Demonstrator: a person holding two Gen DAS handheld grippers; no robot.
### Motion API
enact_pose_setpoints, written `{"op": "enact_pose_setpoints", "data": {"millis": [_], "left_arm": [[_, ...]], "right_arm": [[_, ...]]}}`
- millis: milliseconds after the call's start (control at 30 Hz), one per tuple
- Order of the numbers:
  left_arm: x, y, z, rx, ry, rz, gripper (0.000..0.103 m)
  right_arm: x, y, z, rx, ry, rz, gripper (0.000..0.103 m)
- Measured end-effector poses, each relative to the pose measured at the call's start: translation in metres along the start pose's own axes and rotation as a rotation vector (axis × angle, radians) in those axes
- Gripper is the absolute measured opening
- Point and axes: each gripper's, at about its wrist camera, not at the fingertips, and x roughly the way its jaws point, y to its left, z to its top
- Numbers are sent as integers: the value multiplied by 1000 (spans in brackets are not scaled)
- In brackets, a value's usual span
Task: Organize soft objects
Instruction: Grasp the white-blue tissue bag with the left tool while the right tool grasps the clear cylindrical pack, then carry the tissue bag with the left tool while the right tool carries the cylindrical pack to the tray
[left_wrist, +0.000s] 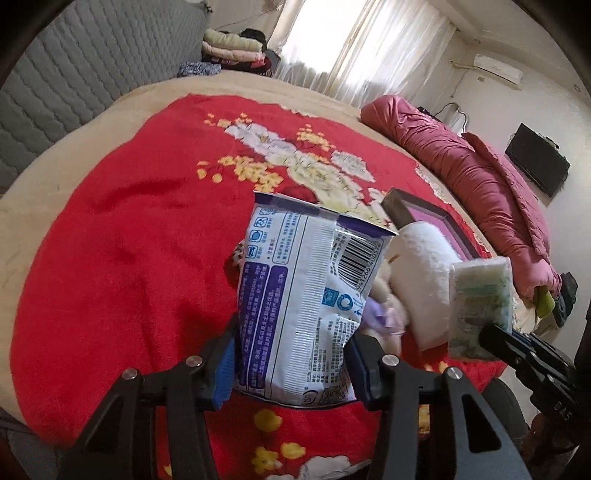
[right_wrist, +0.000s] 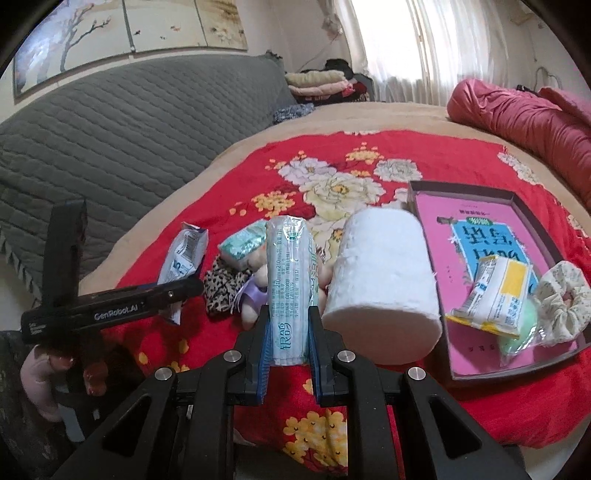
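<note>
While both packs hang lifted off the red floral plush blanket (right_wrist: 207, 184), the step in hand looks like carrying them to the shallow dark-rimmed box with the pink printed liner (right_wrist: 515, 195), so keep each squeeze firm but light, since both are thin plastic film over soft fill and will crumple or slip. Left to right: the left gripper (left_wrist: 291, 354) pinches the lower end of the white-and-purple crinkly plastic pouch with a barcode (left_wrist: 303, 284), blue pads on both sides, the film already buckled there; better to hold it level so it does not slide out. Loose on the blanket: a small mint-green tissue pack (right_wrist: 242, 247), a leopard-print fabric scrunchie (right_wrist: 221, 288) and a small plush toy with a lilac bow, partly hidden. The right gripper (right_wrist: 290, 334) is clamped tight on the narrow pale-blue wrapped pocket tissue pack (right_wrist: 291, 288), standing upright between the pads. Next, a fluffy white cylindrical paper roll (right_wrist: 384, 284) lies just beside the box. Inside the box: a yellow-and-white wrapped pack (right_wrist: 495, 295), a pale green soft lump, a cream floral scrunchie (right_wrist: 565, 306).
</note>
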Motion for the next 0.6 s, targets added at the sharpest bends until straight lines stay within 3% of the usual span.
{"op": "enact_pose_setpoints", "data": {"millis": [600], "left_arm": [[-26, -73, -4, 127, -42, 3, 51]], "right_arm": [[-39, -20, 5, 46, -101, -21, 18]]}}
